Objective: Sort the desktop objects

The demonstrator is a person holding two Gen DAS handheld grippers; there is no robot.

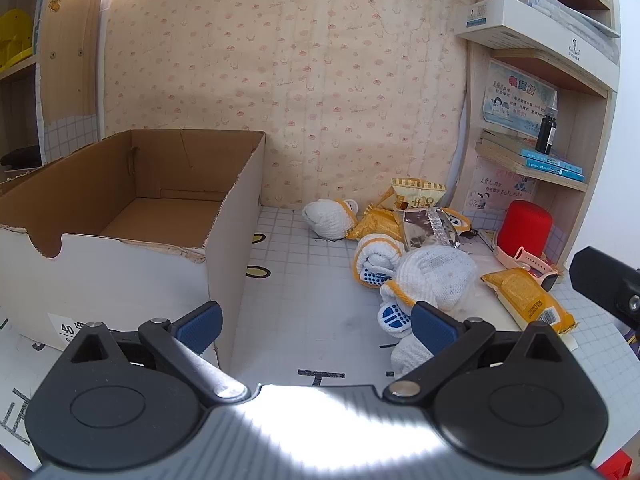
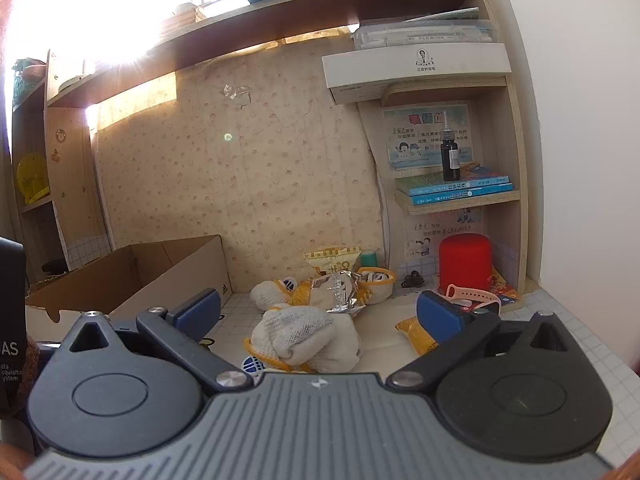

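A pile of white work gloves with yellow cuffs (image 1: pixel 434 276) lies on the grid-patterned desk, mixed with yellow snack packets (image 1: pixel 528 300) and a silver foil wrapper (image 1: pixel 428 228). An open cardboard box (image 1: pixel 132 208) stands at the left, with nothing in the part I see. My left gripper (image 1: pixel 316 322) is open and empty, just in front of the nearest glove. My right gripper (image 2: pixel 318 314) is open and empty, with a bundled glove (image 2: pixel 304 338) lying between and just beyond its fingers. The box (image 2: pixel 132 280) shows at the left in the right wrist view.
A red cylinder (image 1: pixel 526 226) and a pink watch strap (image 1: pixel 528 266) sit at the right by the shelf unit (image 1: pixel 536 160), which holds blue books and a dark dropper bottle (image 1: pixel 547 128). The other gripper's black body (image 1: pixel 608 284) shows at the right edge.
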